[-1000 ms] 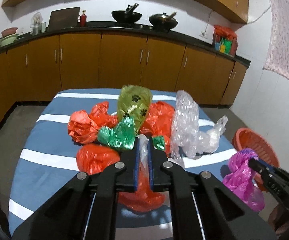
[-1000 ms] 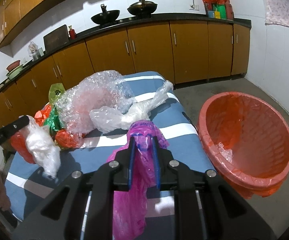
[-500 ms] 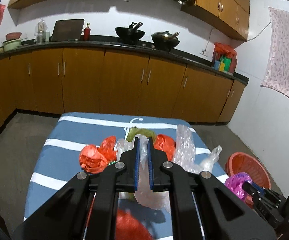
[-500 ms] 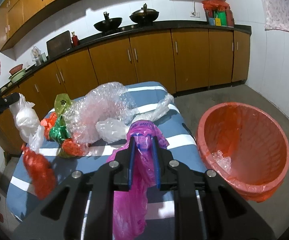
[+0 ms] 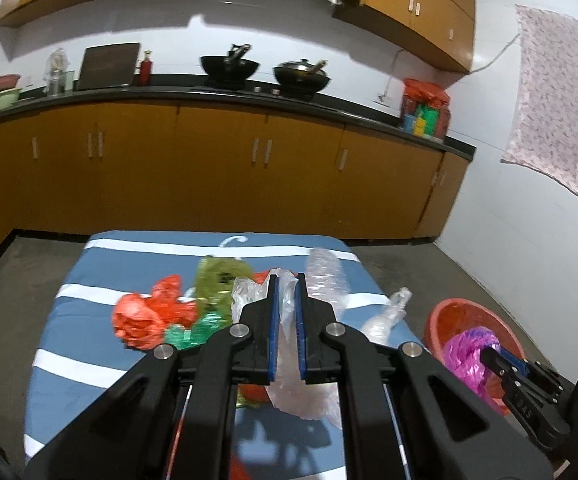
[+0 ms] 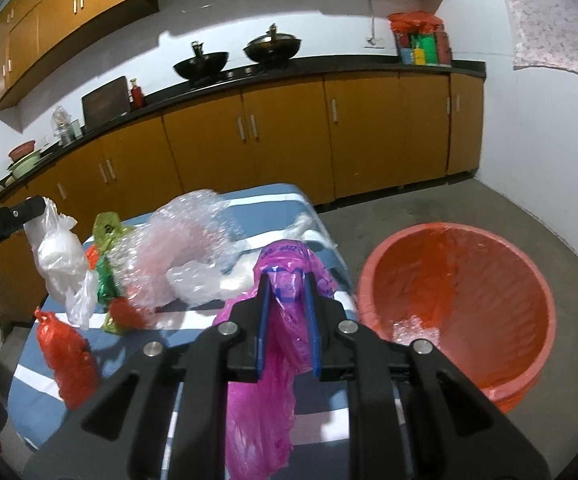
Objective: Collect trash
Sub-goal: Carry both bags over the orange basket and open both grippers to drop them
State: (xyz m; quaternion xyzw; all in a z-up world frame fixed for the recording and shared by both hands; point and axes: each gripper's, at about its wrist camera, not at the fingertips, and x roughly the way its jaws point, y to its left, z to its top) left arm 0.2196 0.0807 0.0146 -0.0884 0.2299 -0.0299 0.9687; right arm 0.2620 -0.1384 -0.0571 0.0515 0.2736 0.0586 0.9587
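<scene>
My left gripper (image 5: 287, 280) is shut on a clear plastic bag (image 5: 301, 392), held high above the table; an orange bag (image 6: 67, 360) hangs tied below it. The clear bag also shows in the right wrist view (image 6: 57, 256), at the left gripper's tip (image 6: 35, 208). My right gripper (image 6: 287, 280) is shut on a magenta plastic bag (image 6: 273, 380), beside the orange basin (image 6: 461, 304). In the left wrist view the magenta bag (image 5: 469, 356) hangs over the basin (image 5: 449, 312). Bubble wrap (image 6: 185, 248), red bags (image 5: 149, 312), a yellow-green bag (image 5: 217, 276) and green foil (image 5: 185, 332) lie on the striped table (image 5: 89, 272).
Brown kitchen cabinets (image 5: 209, 172) with a black counter run behind the table. Woks (image 5: 229, 66) and jars stand on the counter. The basin stands on the grey floor (image 6: 469, 208) to the table's right, near a white tiled wall.
My left gripper has risen, lifting the clear bag with the orange bag hanging under it off the pile. My right gripper has also lifted a little with the magenta bag.
</scene>
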